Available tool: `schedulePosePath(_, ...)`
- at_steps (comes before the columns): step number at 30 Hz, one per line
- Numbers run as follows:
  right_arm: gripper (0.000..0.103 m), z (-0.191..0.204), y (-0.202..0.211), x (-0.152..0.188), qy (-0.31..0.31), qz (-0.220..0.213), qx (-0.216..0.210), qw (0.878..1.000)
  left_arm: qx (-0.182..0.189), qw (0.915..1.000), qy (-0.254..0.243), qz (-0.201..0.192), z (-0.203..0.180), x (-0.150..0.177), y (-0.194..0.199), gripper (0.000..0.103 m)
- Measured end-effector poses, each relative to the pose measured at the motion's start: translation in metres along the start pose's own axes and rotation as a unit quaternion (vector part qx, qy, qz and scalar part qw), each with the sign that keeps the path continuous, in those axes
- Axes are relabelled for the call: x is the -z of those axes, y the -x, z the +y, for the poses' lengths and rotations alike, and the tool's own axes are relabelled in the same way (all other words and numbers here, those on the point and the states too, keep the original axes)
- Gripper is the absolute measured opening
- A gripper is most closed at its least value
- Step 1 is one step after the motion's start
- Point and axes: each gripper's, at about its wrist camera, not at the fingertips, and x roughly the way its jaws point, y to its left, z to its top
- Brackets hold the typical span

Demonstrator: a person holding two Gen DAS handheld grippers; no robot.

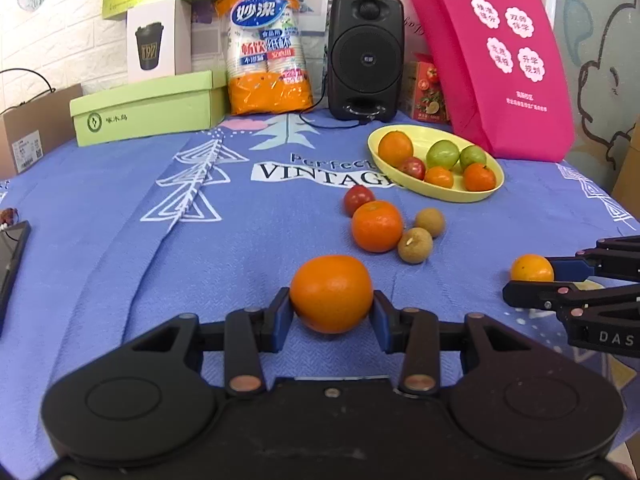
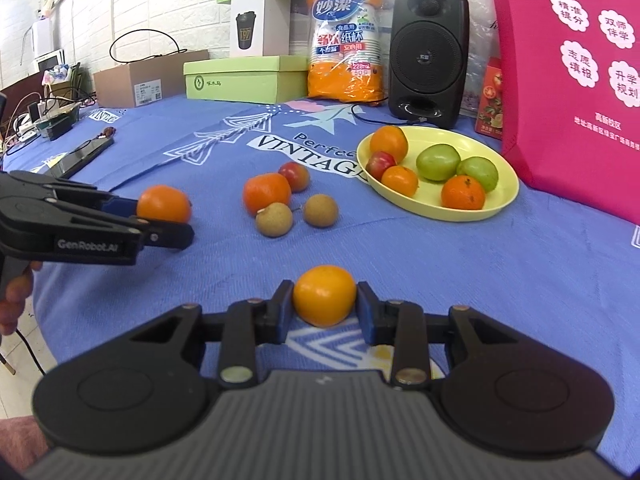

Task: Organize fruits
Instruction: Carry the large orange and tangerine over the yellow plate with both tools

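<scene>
My left gripper point(image 1: 331, 316) is shut on a large orange point(image 1: 331, 293) just above the blue cloth; it also shows in the right wrist view point(image 2: 164, 204). My right gripper point(image 2: 324, 312) is shut on a smaller yellow-orange fruit point(image 2: 324, 295), seen from the left wrist view point(image 1: 532, 268). A yellow plate point(image 1: 440, 194) point(image 2: 496, 208) at the back right holds several fruits: oranges, two green ones and a red one. Loose on the cloth between lie an orange point(image 1: 377, 226) point(image 2: 266, 192), a red fruit point(image 1: 358, 198) point(image 2: 295, 176) and two brown longans point(image 1: 416, 245) point(image 2: 274, 219).
Along the back stand a pink bag point(image 1: 504, 64), a black speaker point(image 1: 366, 52), a pack of paper cups point(image 1: 266, 48), a green box point(image 1: 148, 110) and a cardboard box point(image 2: 148, 80). A dark phone point(image 2: 82, 156) lies at the left of the cloth.
</scene>
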Motion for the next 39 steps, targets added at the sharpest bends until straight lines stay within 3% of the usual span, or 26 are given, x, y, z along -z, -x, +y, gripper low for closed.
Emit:
schedulePosePath(10,0.032,-0.02,0.014,0.002,-0.016,-0.006,0.019,1.0,0.026,0.9992,-0.023,-0.02,-0.003,-0.02,0.023,0.04)
schedulePosePath(24,0.032,-0.047,0.004,-0.011,-0.022,-0.019,0.027,0.999,0.062,0.9965,-0.054,-0.016,-0.025,-0.053,-0.016,0.04)
schedulePosePath(32,0.032,-0.065,-0.008,-0.051,0.007,-0.037,0.029,0.999,0.089,0.9925,-0.083,-0.015,-0.043,-0.098,-0.057,0.04)
schedulePosePath(36,0.032,-0.074,-0.029,-0.071,0.028,-0.029,0.029,0.999,0.078,0.9907,-0.111,-0.012,-0.059,-0.13,-0.095,0.041)
schedulePosePath(39,0.032,-0.076,-0.048,-0.08,0.044,-0.017,0.027,0.999,0.096,0.99,-0.104,0.001,-0.065,-0.153,-0.125,0.041)
